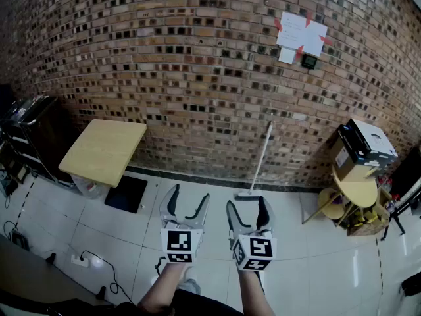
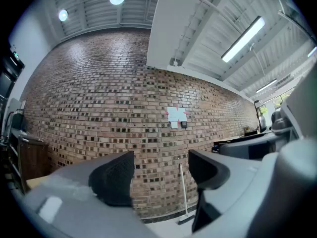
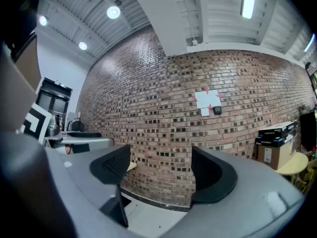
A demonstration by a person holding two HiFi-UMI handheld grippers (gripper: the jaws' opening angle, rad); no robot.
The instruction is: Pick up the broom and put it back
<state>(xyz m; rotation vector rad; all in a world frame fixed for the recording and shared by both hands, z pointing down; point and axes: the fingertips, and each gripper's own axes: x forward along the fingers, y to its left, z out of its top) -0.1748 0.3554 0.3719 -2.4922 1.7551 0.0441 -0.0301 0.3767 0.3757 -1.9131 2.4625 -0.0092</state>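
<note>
A broom (image 1: 261, 157) with a thin white handle leans against the brick wall, its head on the tiled floor at the wall's foot. In the left gripper view the broom (image 2: 183, 195) shows between the jaws, far off. My left gripper (image 1: 189, 205) is held level and open, with nothing between its fingers. Just right of it, my right gripper (image 1: 248, 208) also stands open and empty, short of the broom's head. The right gripper view shows only the wall between its pads (image 3: 214, 175); the broom is outside that view.
A tilted wooden tabletop (image 1: 104, 150) stands at the left by the wall, a dark mat (image 1: 126, 193) beside it. At the right a round yellow table (image 1: 358, 187) bears a cardboard box (image 1: 362, 148). Papers (image 1: 300, 33) are taped on the wall. A power strip with cable (image 1: 82, 260) lies at lower left.
</note>
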